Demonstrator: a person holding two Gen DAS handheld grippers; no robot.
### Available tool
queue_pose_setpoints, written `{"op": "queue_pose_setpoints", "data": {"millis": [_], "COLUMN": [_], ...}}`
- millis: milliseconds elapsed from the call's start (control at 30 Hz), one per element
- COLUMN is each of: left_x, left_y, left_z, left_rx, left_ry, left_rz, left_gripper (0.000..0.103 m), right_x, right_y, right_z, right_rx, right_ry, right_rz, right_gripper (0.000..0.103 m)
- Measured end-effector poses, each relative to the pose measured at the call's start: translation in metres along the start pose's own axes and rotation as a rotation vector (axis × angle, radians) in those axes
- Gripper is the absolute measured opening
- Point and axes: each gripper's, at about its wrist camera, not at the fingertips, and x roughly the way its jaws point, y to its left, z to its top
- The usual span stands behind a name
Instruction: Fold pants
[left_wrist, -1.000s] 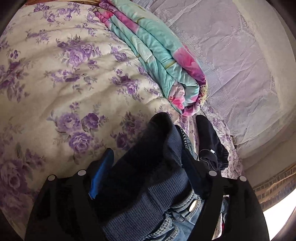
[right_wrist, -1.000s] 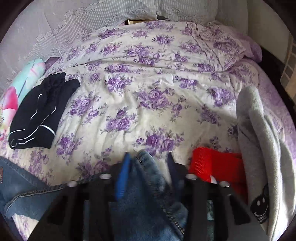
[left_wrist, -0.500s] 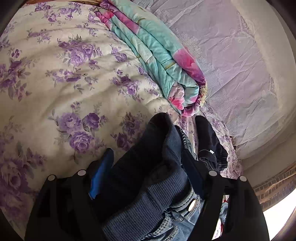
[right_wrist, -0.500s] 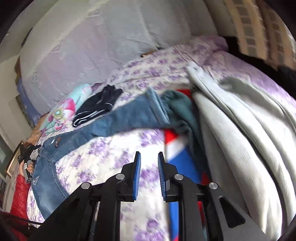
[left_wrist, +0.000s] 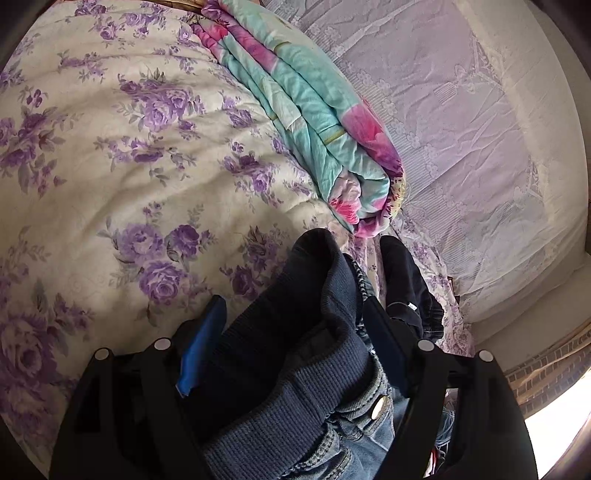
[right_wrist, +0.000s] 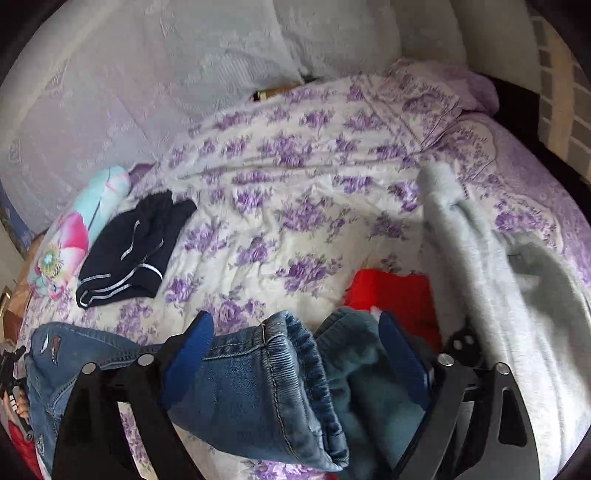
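While my left gripper (left_wrist: 295, 343) stays clamped on the waistband (left_wrist: 295, 369), my right gripper (right_wrist: 295, 354) has just opened wide around the cuff (right_wrist: 280, 387), ready to regrip for folding

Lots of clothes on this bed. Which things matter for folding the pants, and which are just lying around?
Job:
jeans
left hand-held gripper, at the waistband
right hand-held gripper, jaws just opened, around the leg cuff

Lying about:
black shorts
grey sweatshirt
red garment
folded floral blanket

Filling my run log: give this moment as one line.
left claw shut on jeans waistband | right claw just opening, hem between jaws | fold not done
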Motion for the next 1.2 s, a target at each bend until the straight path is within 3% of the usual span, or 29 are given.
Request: {"op": "queue_pose_setpoints", "data": {"millis": [33, 67, 133, 200, 300, 367, 400, 433, 567, 700, 733, 800, 1000, 1033, 1100, 1133, 1200], "left_x": [0.000, 0.000, 0.000, 0.000, 0.001, 0.001, 0.001, 0.002, 0.002, 0.002, 0.002, 0.003, 0.004, 0.005, 0.006, 0.005, 0.004], "left_y": [0.000, 0.000, 0.000, -0.001, -0.002, -0.002, -0.003, -0.003, -0.003, -0.003, -0.002, -0.002, -0.004, -0.005, -0.005, -0.004, -0.001], "left_z": [0.000, 0.000, 0.000, 0.000, 0.000, 0.000, 0.000, 0.000, 0.000, 0.001, 0.001, 0.001, 0.001, 0.002, 0.006, 0.008, 0.015], "left_rx": [0.000, 0.001, 0.001, 0.002, 0.002, 0.004, 0.005, 0.006, 0.005, 0.003, 0.003, 0.004, 0.013, 0.012, -0.014, -0.037, -0.086], "left_ry": [0.000, 0.001, 0.002, 0.004, 0.008, 0.011, 0.012, 0.012, 0.012, 0.010, 0.009, 0.010, 0.023, 0.031, 0.047, 0.056, 0.085], "left_rz": [0.000, -0.001, 0.001, 0.005, 0.011, 0.016, 0.018, 0.020, 0.018, 0.009, 0.008, 0.009, 0.015, 0.021, 0.029, 0.024, -0.001], "left_gripper": [0.074, 0.074, 0.074, 0.074, 0.074, 0.074, 0.074, 0.074, 0.074, 0.074, 0.074, 0.074, 0.079, 0.080, 0.080, 0.080, 0.081], "right_x": [-0.005, -0.020, -0.065, -0.107, -0.143, -0.151, -0.157, -0.164, -0.173, -0.129, -0.113, -0.086, -0.058, -0.056, -0.063, -0.072, -0.089], "right_y": [0.003, 0.009, 0.028, 0.040, 0.042, 0.035, 0.025, 0.012, -0.037, -0.046, -0.044, -0.041, -0.028, -0.024, -0.015, -0.010, -0.007], "right_z": [-0.008, -0.018, -0.048, -0.087, -0.159, -0.202, -0.216, -0.222, -0.212, -0.183, -0.177, -0.171, -0.143, -0.137, -0.123, -0.112, -0.089], "right_rx": [0.002, -0.009, -0.098, -0.167, -0.233, -0.253, -0.203, -0.119, 0.271, 0.449, 0.470, 0.513, 0.442, 0.393, 0.265, 0.191, 0.082], "right_ry": [-0.006, -0.049, -0.157, -0.193, -0.098, -0.018, 0.000, 0.003, -0.059, -0.018, 0.015, 0.083, 0.093, 0.084, 0.017, -0.044, -0.168], "right_rz": [0.033, 0.031, 0.047, 0.075, 0.103, 0.016, -0.015, 0.009, 0.202, 0.328, 0.342, 0.285, 0.228, 0.189, 0.090, 0.038, -0.056], "right_gripper": [0.017, 0.010, 0.010, 0.010, 0.011, 0.016, 0.030, 0.042, 0.046, 0.049, 0.054, 0.057, 0.057, 0.041, 0.018, 0.012, 0.012]}}
